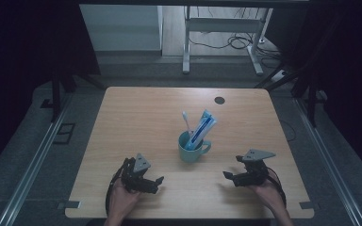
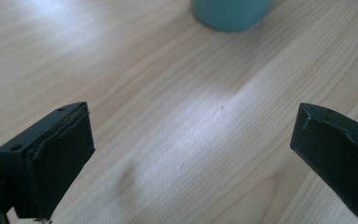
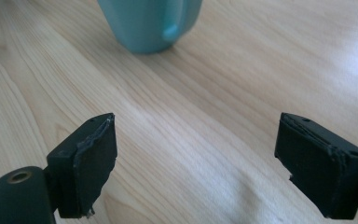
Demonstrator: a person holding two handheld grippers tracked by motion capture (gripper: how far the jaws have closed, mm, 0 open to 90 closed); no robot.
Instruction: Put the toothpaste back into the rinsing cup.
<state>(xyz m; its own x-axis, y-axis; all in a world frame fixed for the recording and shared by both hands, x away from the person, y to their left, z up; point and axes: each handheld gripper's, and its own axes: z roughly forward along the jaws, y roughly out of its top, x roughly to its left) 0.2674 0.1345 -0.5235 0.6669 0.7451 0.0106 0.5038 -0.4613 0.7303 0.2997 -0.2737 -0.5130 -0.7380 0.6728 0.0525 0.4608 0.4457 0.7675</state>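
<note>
The teal mug [image 1: 192, 147] stands near the middle of the table [image 1: 136, 117], with a toothbrush [image 1: 186, 121] and a toothpaste tube [image 1: 202, 127] leaning inside it. The left gripper [image 1: 154, 181] and right gripper [image 1: 229, 175] sit low on either side of the mug, each with jaws wide apart and empty. A sideways nudge against the tall tube could likely tip the mug, since its load sticks up high.

On the surface [image 1: 136, 113] the mug [image 1: 192, 149] stands between the left gripper [image 1: 152, 181] and right gripper [image 1: 233, 173], holding a toothbrush [image 1: 186, 121] and tube [image 1: 203, 126].
</note>
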